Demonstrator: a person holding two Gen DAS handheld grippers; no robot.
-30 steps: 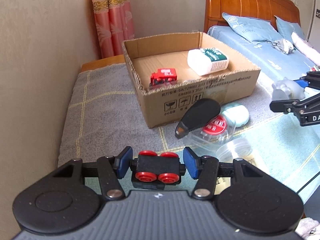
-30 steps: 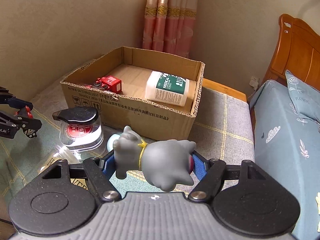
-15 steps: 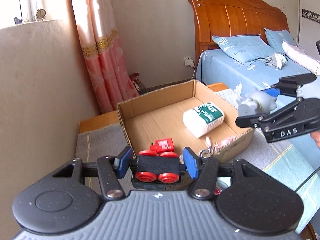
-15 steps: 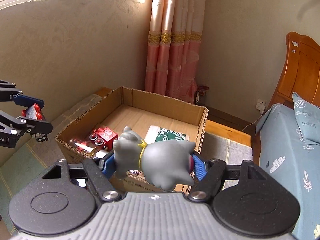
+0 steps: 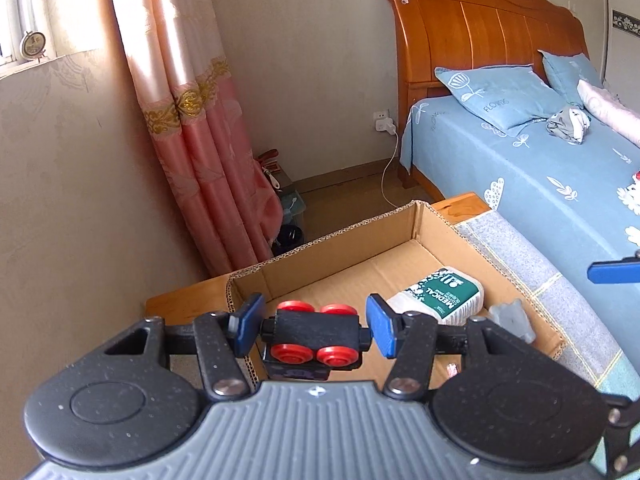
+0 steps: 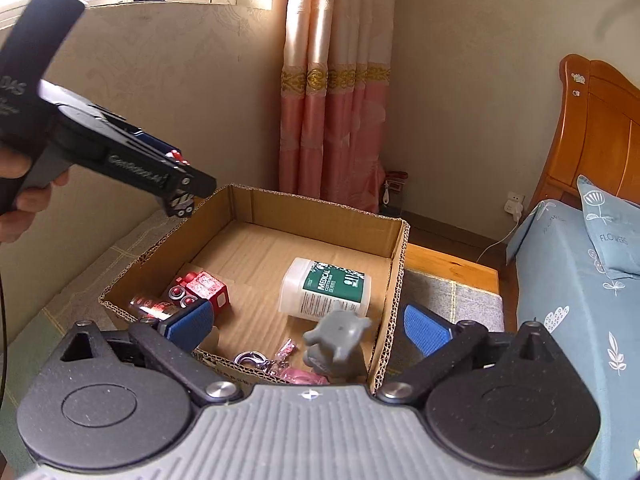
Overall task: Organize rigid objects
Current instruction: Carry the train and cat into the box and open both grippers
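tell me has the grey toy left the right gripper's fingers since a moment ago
Yes. The grey toy has dropped from the opening right gripper into the cardboard box, beside the white bottle.

- The cardboard box (image 6: 256, 248) I see is plain brown corrugated paper, matt, with raw fluted edges.
- The grey animal figure (image 6: 338, 340) looks like smooth, soft-sheened rubber or plastic.
- The black toy wagon (image 5: 314, 334) has a matt body and glossy red plastic wheels.
- The white bottle (image 6: 326, 290) is semi-matt plastic with a printed green label.
- The red toy car (image 6: 204, 290) is shiny plastic.
- My left hand-held gripper (image 5: 314, 328) and right hand-held gripper (image 6: 308, 330) are speckled matt black plastic with ribbed grey housings, blue textured pads and bright metal pivot pins.
- The desk (image 5: 520, 264) carries a grey woven cloth.
- The headboard (image 5: 480, 28) is varnished glossy wood.
- The curtain (image 6: 332, 92) is satiny pink cloth.
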